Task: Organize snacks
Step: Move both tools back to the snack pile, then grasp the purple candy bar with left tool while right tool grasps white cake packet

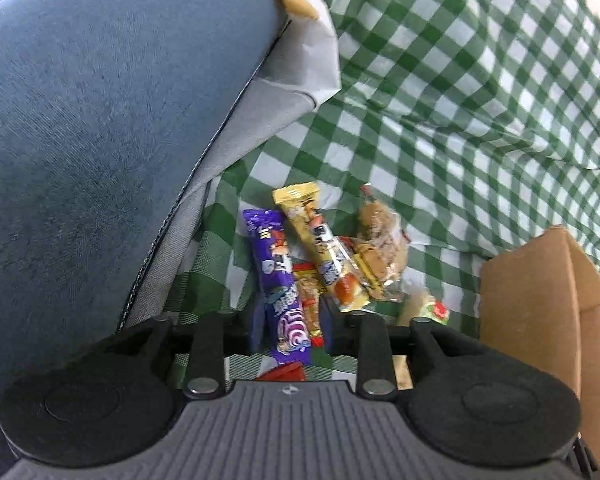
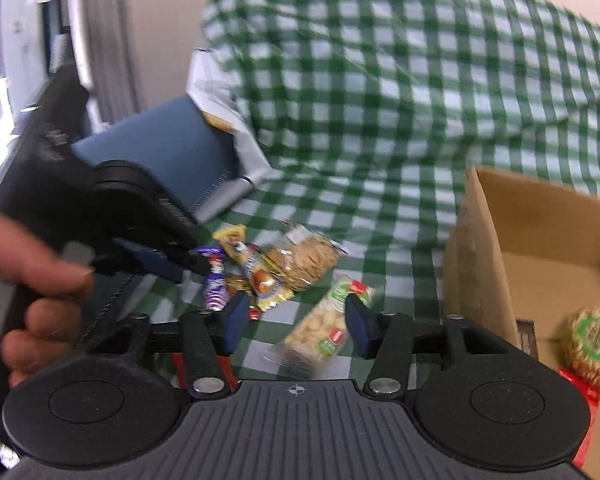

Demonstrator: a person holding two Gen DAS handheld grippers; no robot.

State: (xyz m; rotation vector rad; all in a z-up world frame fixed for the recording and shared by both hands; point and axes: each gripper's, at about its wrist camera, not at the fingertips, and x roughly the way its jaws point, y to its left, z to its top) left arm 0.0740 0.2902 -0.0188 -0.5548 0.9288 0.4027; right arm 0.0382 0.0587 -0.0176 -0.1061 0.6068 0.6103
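A small heap of snacks lies on the green checked cloth (image 1: 440, 100). It holds a purple bar (image 1: 278, 280), a gold bar (image 1: 320, 240), a clear bag of biscuits (image 1: 382, 248) and an orange packet (image 1: 310, 304). My left gripper (image 1: 294, 324) stands open, pointing steeply down, with the lower end of the purple bar and the orange packet between its fingers. In the right wrist view my right gripper (image 2: 296, 324) is open astride a clear cracker pack (image 2: 320, 332) with a green and red label, which lies on the cloth. The left gripper (image 2: 188, 264) shows there too, over the purple bar (image 2: 216, 280).
An open cardboard box (image 2: 480, 248) stands at the right, with a round green-labelled biscuit pack (image 2: 590, 344) and a red packet inside. A blue cushion (image 1: 100, 120) with a grey edge rises at the left. A hand (image 2: 32, 264) holds the left gripper.
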